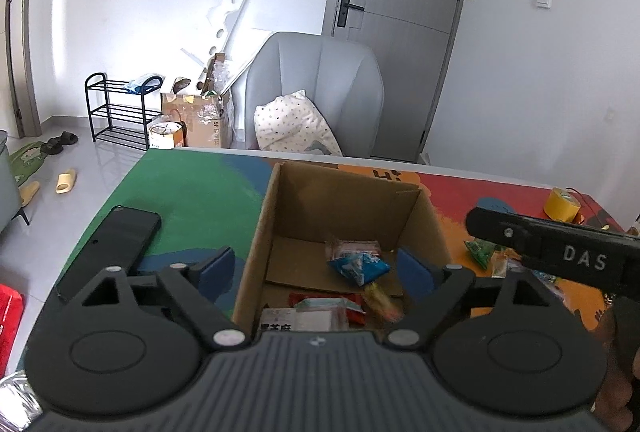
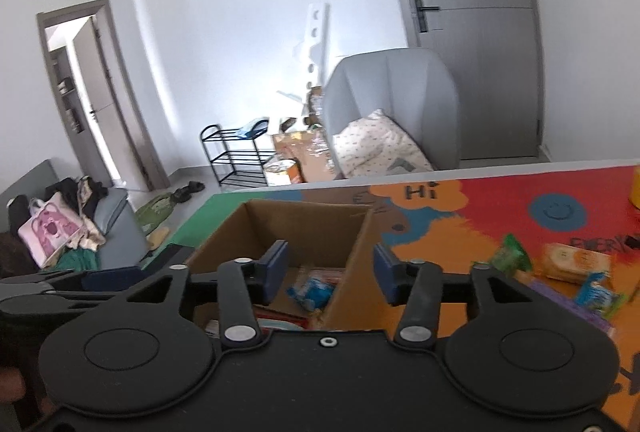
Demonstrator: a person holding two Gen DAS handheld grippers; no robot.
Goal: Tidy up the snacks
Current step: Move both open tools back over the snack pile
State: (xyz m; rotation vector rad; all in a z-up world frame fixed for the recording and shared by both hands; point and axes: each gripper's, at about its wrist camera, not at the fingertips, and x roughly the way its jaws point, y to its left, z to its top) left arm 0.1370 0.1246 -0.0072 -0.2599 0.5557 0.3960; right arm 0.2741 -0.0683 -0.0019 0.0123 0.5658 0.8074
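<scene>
Left tongs [image 1: 316,270] released wide and right tongs [image 2: 331,272] released, both empty above a cardboard box [image 1: 340,200] holding a blue snack packet [image 1: 358,266] and other wrappers, with further snacks [image 2: 576,264] lying on the colourful desk [image 1: 192,200] beside it.

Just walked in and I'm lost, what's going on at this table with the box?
A person is sorting snacks into an open cardboard box on a colourful table, a gripper in each hand. The left gripper and the right gripper are both open and hold nothing, poised over the box. Several packets already lie inside, including a blue packet. More snacks, such as a green packet, wait on the table.
</scene>
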